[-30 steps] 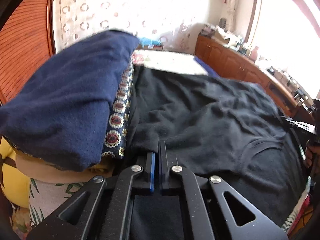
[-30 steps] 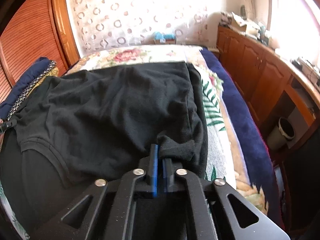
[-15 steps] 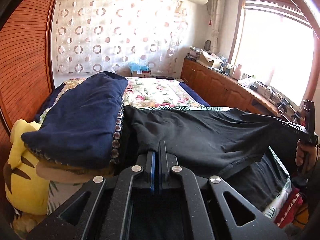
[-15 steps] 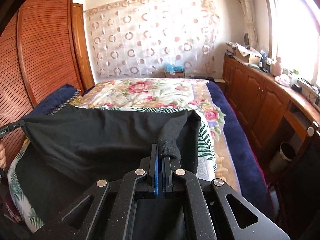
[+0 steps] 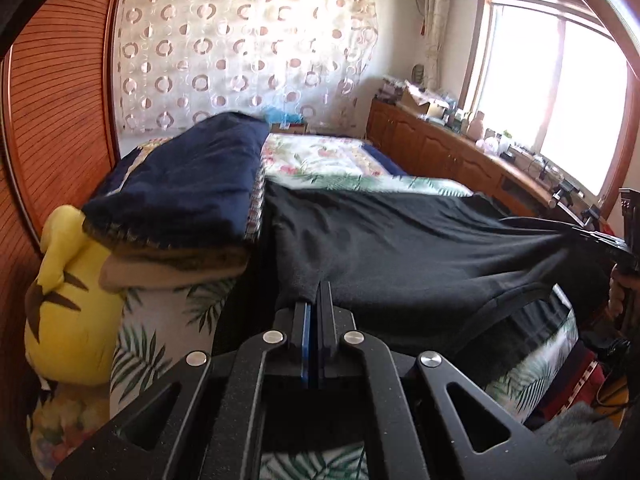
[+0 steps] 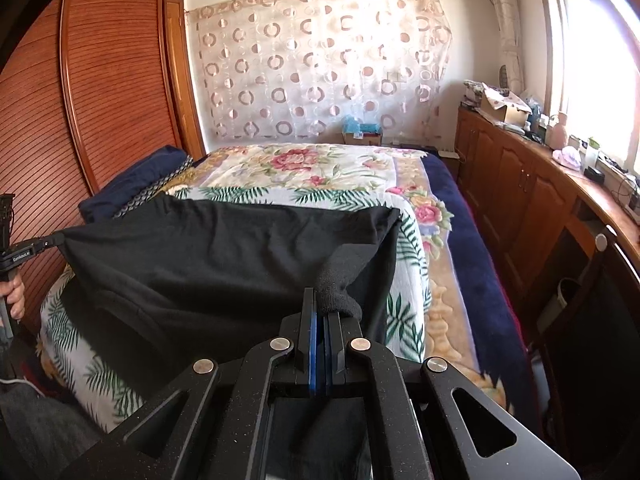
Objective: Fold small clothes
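Tools, left tool (image 5: 313, 300) and right tool (image 6: 320, 308), are each clamped on the black T-shirt (image 6: 224, 256). You're mid-fold over the bed (image 6: 320, 168); next, lay it down evenly.

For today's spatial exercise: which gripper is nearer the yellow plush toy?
Left. The left gripper has the yellow plush toy just beside it; the right gripper is across the black shirt.

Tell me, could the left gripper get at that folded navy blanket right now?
Probably not as things stand. The left gripper is shut on the black garment, so it would have to let go first. The folded navy blanket lies close by with nothing between.
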